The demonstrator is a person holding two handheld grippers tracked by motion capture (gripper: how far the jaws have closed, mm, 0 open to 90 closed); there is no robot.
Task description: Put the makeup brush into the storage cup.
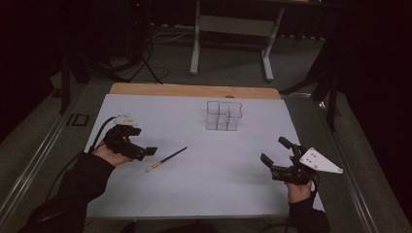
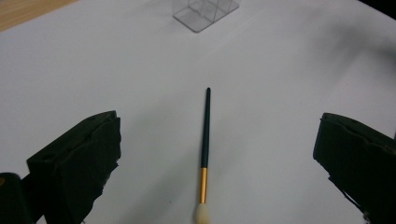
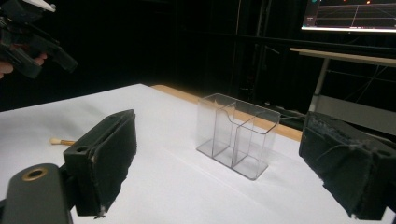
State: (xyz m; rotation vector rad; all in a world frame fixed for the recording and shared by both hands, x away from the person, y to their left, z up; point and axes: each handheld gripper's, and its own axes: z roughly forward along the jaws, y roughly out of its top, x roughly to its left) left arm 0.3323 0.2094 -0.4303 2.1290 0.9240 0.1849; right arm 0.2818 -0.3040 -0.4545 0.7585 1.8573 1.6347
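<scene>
- White sheet [image 1: 194, 184] covers the table; a wood edge [image 1: 194, 91] shows at the far side.
- Brush [image 1: 166, 159] lies flat on the sheet, left of centre: dark handle, gold ferrule, pale tip pointing toward the person.
- Left gripper [image 1: 145, 151] is held low just beside the brush's tip end, not touching it; jaws wide apart, nothing between them.
- In the left gripper view the brush [image 2: 205, 154] lies on the sheet between the two jaws, handle pointing away toward the clear box [image 2: 205, 11].
- Right gripper [image 1: 277, 151] is at the sheet's right side, well apart from the brush; jaws spread, holding nothing.
- Clear box [image 1: 223, 115], with compartments, stands upright on the far half of the sheet, empty as far as visible.
- Right gripper view: box [image 3: 238, 135] sits ahead between the jaws, brush tip [image 3: 56, 141] far left.
</scene>
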